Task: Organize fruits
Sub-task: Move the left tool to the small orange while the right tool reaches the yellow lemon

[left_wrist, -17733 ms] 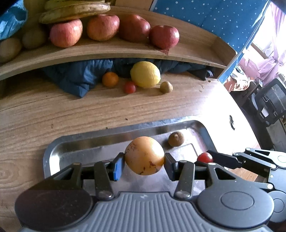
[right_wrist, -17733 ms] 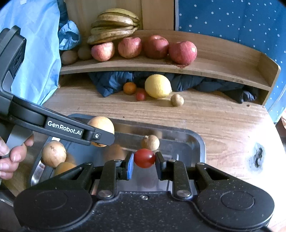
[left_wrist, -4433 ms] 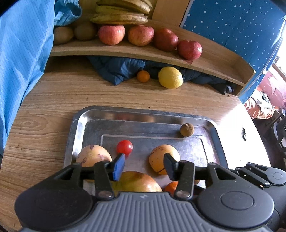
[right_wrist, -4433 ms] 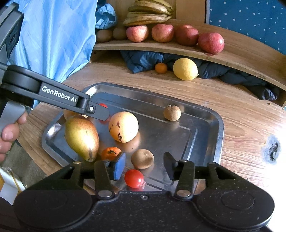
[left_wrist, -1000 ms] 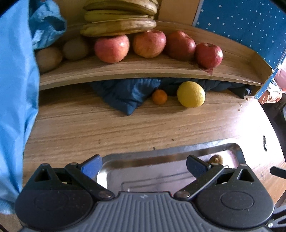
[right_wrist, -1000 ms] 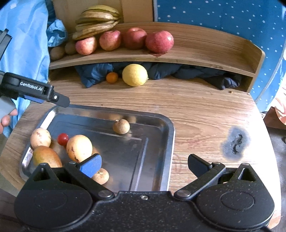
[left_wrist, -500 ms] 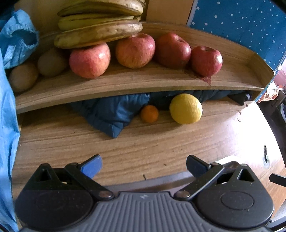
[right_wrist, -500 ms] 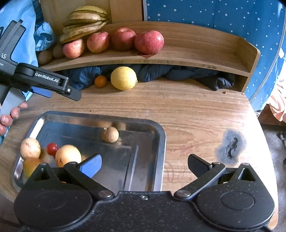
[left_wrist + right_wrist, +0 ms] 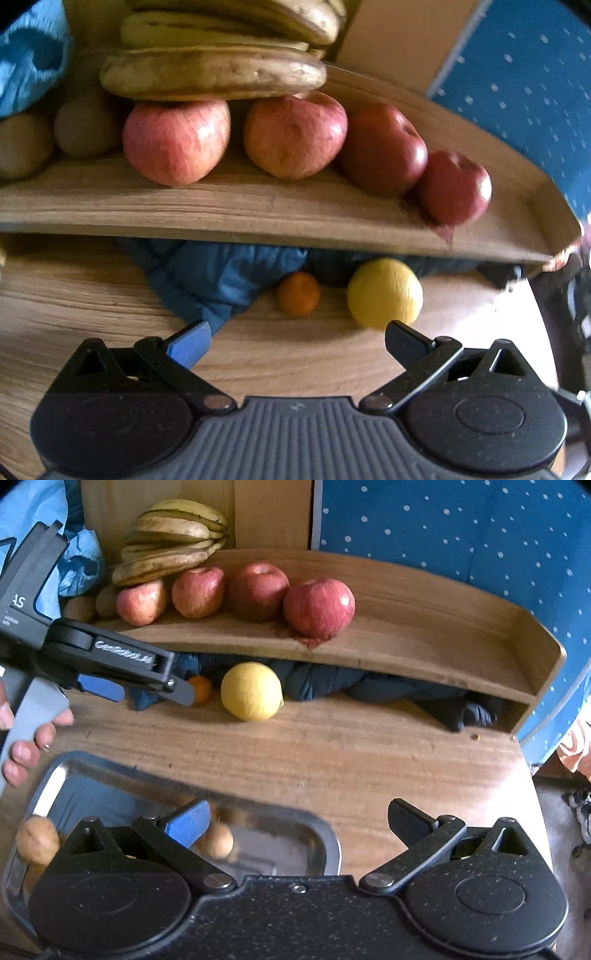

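Tools are both spread wide and holding nothing: my left tool (image 9: 297, 338) hangs low over the worktop (image 9: 92, 295), pointed at the small orange (image 9: 298, 294) and lemon (image 9: 385, 292) lying just beside each other under the shelf (image 9: 258, 214). My right tool (image 9: 298, 821) sits over the metal tray (image 9: 325, 834), which has a couple of brownish round fruits (image 9: 218, 840) in it, a bit blurry.

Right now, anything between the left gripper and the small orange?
Nothing visible. The left gripper is open, with bare table up to the orange. Blue cloth lies just left of it, the lemon to its right.
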`<move>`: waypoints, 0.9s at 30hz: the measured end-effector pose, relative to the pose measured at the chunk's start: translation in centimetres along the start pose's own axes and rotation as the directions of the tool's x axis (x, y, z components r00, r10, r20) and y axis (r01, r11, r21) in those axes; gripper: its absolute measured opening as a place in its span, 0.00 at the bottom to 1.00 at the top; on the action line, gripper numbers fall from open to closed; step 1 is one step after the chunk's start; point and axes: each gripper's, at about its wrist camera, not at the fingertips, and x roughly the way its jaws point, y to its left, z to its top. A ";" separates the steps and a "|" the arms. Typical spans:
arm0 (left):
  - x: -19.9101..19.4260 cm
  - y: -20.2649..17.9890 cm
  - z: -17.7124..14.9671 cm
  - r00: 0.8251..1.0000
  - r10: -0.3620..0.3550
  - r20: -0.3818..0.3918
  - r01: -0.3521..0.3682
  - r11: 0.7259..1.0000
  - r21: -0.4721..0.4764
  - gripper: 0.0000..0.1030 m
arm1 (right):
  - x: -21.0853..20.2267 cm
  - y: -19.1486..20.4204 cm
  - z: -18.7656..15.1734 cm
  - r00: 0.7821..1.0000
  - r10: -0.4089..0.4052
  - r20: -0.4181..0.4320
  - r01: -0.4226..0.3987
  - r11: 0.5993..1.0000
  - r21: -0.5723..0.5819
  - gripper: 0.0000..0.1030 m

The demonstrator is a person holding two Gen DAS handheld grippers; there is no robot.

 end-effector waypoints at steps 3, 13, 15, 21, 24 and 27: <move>0.9 -0.2 0.4 1.000 -0.008 0.001 0.008 1.000 -0.027 0.99 | 0.8 0.2 0.8 1.000 -0.005 -0.004 0.005 1.000 -0.004 0.99; 2.4 0.5 0.8 0.998 -0.056 -0.013 0.055 0.997 -0.056 0.87 | 3.0 1.1 2.1 1.000 -0.008 -0.025 0.008 1.000 -0.031 0.99; 2.6 0.8 0.8 0.998 -0.064 -0.017 0.063 0.996 -0.066 0.84 | 3.5 1.3 2.4 1.000 -0.009 -0.027 0.007 0.999 -0.046 0.99; 2.4 1.7 0.9 0.995 -0.098 0.003 0.097 0.989 -0.107 0.77 | 4.8 2.1 3.4 1.000 0.018 -0.002 -0.018 0.995 -0.098 0.95; 2.2 2.1 1.2 0.994 -0.105 0.017 0.107 0.986 -0.126 0.76 | 5.1 2.8 4.1 0.999 0.032 0.024 -0.029 0.991 -0.132 0.92; 2.3 2.6 1.3 0.994 -0.106 0.013 0.107 0.986 -0.131 0.76 | 5.6 3.4 4.9 0.999 0.045 0.027 -0.040 0.986 -0.163 0.91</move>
